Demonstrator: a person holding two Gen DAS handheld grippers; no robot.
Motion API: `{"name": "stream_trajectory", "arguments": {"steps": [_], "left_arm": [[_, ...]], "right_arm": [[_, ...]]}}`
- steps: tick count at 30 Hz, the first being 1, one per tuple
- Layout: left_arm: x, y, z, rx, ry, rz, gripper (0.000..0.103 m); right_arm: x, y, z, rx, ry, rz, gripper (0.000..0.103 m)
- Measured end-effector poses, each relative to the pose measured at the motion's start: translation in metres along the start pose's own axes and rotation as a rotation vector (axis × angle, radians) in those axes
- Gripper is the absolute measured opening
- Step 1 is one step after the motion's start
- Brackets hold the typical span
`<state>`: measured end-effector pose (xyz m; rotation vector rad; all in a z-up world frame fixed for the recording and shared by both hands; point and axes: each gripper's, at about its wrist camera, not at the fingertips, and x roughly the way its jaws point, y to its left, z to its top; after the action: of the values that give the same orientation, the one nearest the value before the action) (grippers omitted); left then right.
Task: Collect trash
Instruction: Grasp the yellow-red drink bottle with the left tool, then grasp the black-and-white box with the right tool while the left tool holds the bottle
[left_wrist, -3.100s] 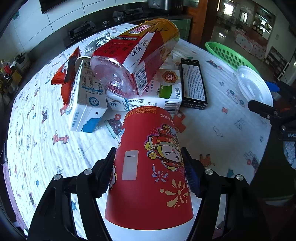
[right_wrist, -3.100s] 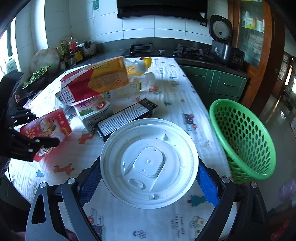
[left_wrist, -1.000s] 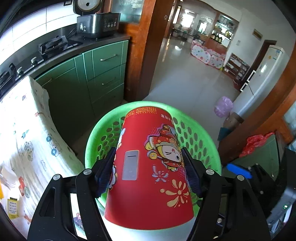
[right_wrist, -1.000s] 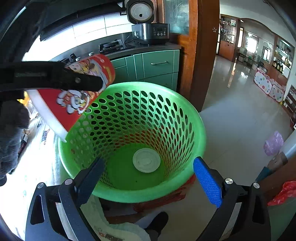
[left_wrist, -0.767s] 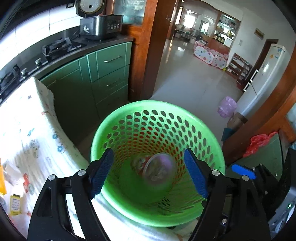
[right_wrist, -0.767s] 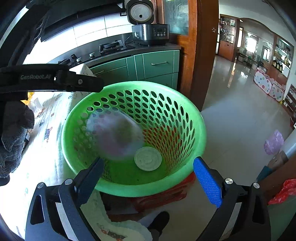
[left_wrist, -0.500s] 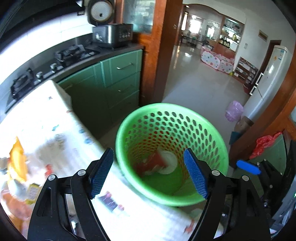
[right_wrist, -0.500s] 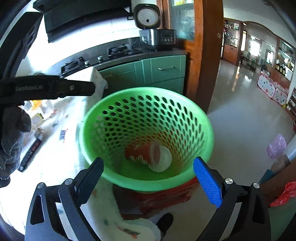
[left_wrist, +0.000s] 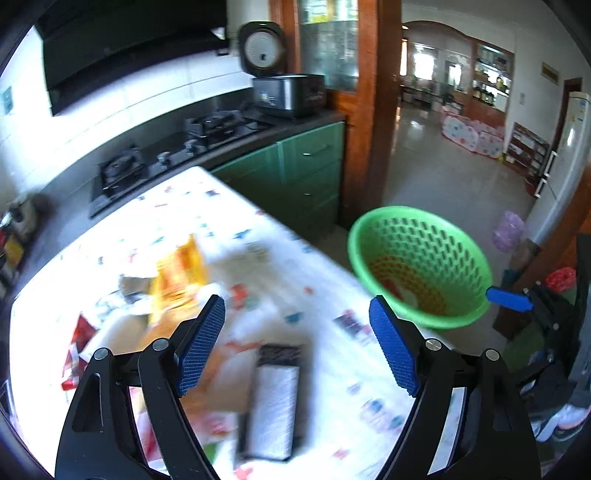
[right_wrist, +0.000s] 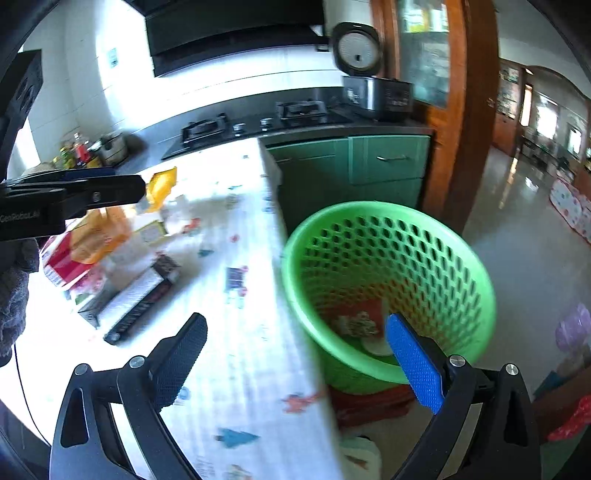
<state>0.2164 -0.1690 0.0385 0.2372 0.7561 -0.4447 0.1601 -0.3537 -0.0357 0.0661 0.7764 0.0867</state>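
Note:
The green perforated basket (left_wrist: 417, 258) (right_wrist: 388, 266) stands beside the table's right edge. A red paper cup (right_wrist: 356, 315) and a white lid (right_wrist: 376, 347) lie in its bottom. My left gripper (left_wrist: 297, 341) is open and empty above the table. A black-and-white flat box (left_wrist: 275, 398) (right_wrist: 142, 295) lies just beneath it. My right gripper (right_wrist: 295, 360) is open and empty over the table edge beside the basket. A pile of cartons and wrappers (left_wrist: 166, 284) (right_wrist: 99, 240) lies further left, blurred.
The table (left_wrist: 325, 280) has a white patterned cloth. Green cabinets (right_wrist: 369, 170) and a dark counter with a stove (left_wrist: 207, 129) and rice cooker (right_wrist: 373, 88) stand behind. Open tiled floor (left_wrist: 443, 173) lies to the right. The left gripper shows in the right wrist view (right_wrist: 70, 203).
The red cup left my left gripper and dropped into the basket beside the white lid. Both grippers have since swung left from over the basket toward the table.

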Motion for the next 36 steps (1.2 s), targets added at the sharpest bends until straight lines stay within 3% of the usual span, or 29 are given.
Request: {"name": "stream_trajectory", "arguments": {"steps": [5,14,19,28,36], "left_arm": [[-0.019,0.044,-0.018,0.002,0.010,0.054,0.085],[-0.009,0.104,-0.042,0.005,0.093,0.012,0.088],[0.005,0.106,-0.048,0.025,0.121,-0.041,0.088],[0.032,0.099,-0.055,0.089,0.183,-0.057,0.088],[0.033,0.096,-0.054,0.116,0.160,-0.050,0.077]], "right_arm": [[0.000,0.028,0.008,-0.030,0.000,0.041,0.094],[0.006,0.061,0.015,-0.065,0.028,0.067,0.094],[0.014,0.072,0.015,-0.071,0.053,0.063,0.094],[0.024,0.089,0.013,-0.062,0.085,0.075,0.094],[0.034,0.099,0.012,-0.042,0.106,0.087,0.094]]}}
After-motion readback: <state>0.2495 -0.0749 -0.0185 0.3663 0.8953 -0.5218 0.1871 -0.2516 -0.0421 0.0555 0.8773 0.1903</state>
